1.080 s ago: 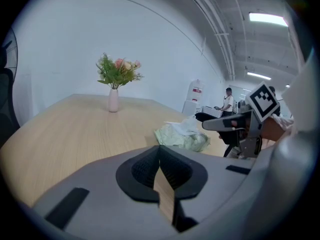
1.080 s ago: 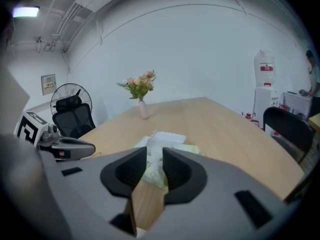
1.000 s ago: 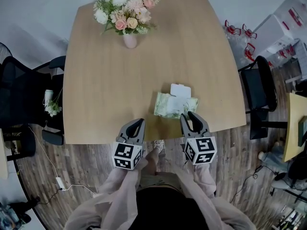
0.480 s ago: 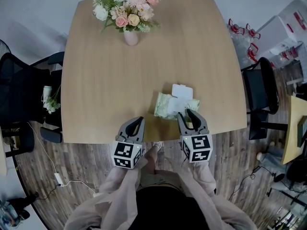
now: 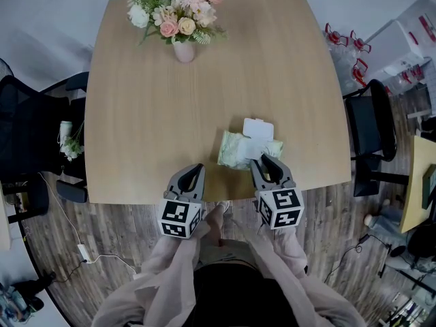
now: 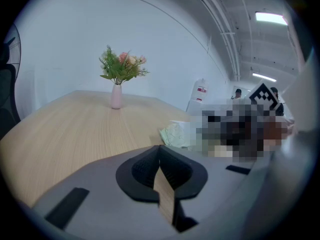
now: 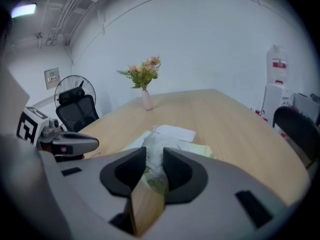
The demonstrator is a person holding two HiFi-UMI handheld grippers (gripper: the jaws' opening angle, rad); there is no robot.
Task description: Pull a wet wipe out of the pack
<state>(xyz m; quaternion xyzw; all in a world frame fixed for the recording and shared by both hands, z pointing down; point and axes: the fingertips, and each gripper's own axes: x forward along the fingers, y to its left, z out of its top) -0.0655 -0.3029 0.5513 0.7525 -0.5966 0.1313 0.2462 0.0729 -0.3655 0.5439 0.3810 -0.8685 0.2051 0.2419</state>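
1. Grey right gripper (image 5: 261,157) is tilting down at the pack (image 5: 235,152) by the table's (image 5: 150,114) near edge, jaws just closing, narrowly apart around the wipe (image 7: 152,149).
2. Left gripper (image 5: 195,167) is hovering left, jaws together.
3. Pad contact is reading unclear.

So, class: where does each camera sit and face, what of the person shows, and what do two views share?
Head view: on the head, facing steeply down at the table; sleeves, left gripper, right gripper show.
Left gripper view: on that gripper, facing the flower vase; shut jaws show.
Right gripper view: on that gripper, facing the wipe pack; jaws apart, just been closing, wipe between.
Shared by both gripper views: vase, pack.
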